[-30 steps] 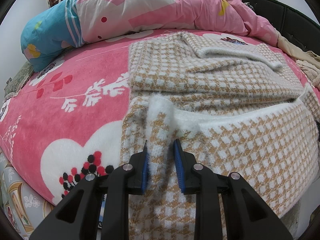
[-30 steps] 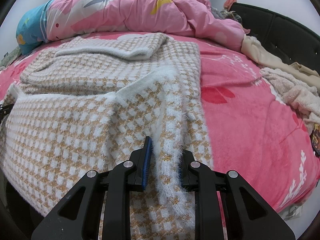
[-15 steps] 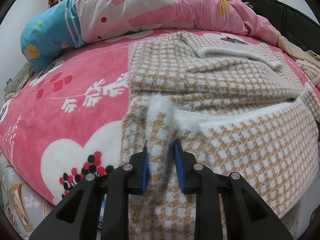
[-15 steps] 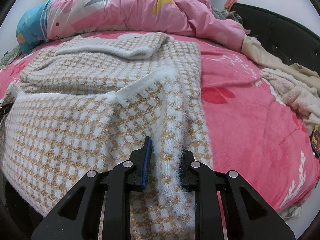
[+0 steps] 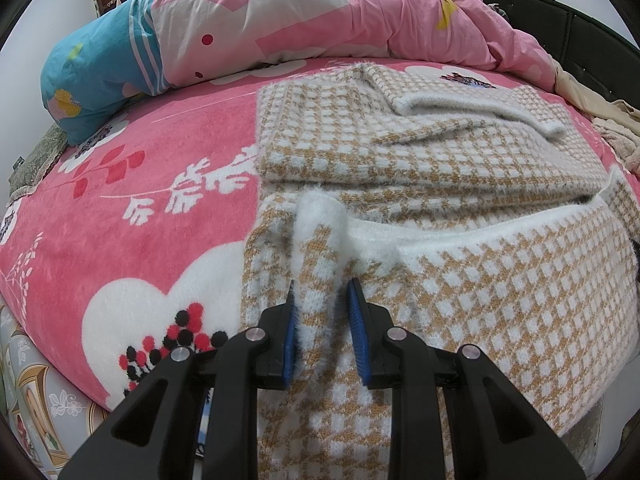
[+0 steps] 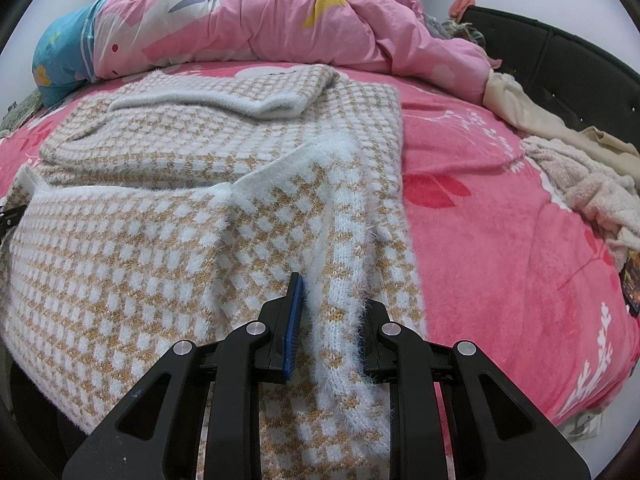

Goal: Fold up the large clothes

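Garment: a fuzzy tan-and-white checked knit sweater (image 5: 460, 160) lies spread on the pink plush blanket with white and red flower print (image 5: 132, 216), filling the centre and right of the left wrist view and the centre and left of the right wrist view; its far part is already doubled over, with a white-edged sleeve lying across the top.

Left gripper (image 5: 322, 316): black, with blue pads, at bottom centre of its view; the fingers are drawn narrow and pinch a raised ridge of the sweater's near left edge.

Right gripper (image 6: 332, 312): the same build, at bottom centre of its view; the fingers are narrow and clamp the white ribbed band at the sweater's near right edge, whose fluff hides one pad.

Step in hand: judged to be the lengthwise fold, with both near corners gripped and the lower half not yet carried over.

Next move: it calls for lifting both corners together, level and at equal pace, and laying them onto the far folded part at upper centre.

Care: the knit is soft and stretchy, so uneven pulling would skew the edge.

Surroundings: a pink printed quilt (image 6: 320, 24) is heaped along the top of both frames; beige clothes (image 6: 576, 168) lie at the right.
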The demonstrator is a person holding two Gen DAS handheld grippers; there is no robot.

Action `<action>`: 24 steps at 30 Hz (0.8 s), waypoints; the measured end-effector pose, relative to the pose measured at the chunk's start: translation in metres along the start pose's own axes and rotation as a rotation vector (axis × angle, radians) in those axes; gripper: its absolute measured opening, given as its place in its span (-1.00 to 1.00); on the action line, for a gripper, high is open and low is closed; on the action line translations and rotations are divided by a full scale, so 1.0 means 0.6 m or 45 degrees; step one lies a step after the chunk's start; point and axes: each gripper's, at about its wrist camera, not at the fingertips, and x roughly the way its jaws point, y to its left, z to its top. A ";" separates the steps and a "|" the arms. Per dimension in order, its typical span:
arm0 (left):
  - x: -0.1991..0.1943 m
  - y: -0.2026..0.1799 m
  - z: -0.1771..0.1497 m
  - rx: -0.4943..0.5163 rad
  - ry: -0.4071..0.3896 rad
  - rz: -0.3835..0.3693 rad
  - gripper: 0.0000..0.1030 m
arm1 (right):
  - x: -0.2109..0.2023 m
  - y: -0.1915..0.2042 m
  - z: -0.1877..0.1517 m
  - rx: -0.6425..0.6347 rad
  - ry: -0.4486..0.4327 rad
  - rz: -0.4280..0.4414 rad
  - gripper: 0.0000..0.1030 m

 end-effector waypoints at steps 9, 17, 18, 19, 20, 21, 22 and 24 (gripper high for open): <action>0.000 0.000 0.000 0.001 0.001 0.002 -0.55 | 0.000 -0.001 0.000 -0.002 -0.001 0.001 -0.62; 0.001 -0.001 0.000 0.004 0.003 0.004 -0.55 | 0.001 -0.001 0.001 -0.003 0.000 0.002 -0.62; 0.001 -0.002 0.000 0.005 0.004 0.006 -0.54 | 0.001 -0.002 0.001 -0.002 0.000 0.003 -0.61; 0.002 -0.002 0.001 0.006 0.005 0.006 -0.54 | 0.001 -0.003 0.001 0.001 0.001 0.006 -0.61; 0.002 -0.001 0.001 0.006 0.006 0.004 -0.54 | 0.001 -0.004 0.001 0.003 0.000 0.009 -0.61; 0.003 -0.001 0.001 0.004 0.008 0.003 -0.54 | 0.001 -0.006 0.001 0.007 -0.001 0.017 -0.63; 0.004 0.001 0.002 0.004 0.010 -0.001 -0.54 | 0.001 -0.009 0.001 0.016 -0.001 0.033 -0.66; 0.003 0.002 0.003 0.010 0.012 -0.004 -0.54 | -0.006 -0.014 0.002 0.028 -0.008 0.046 -0.82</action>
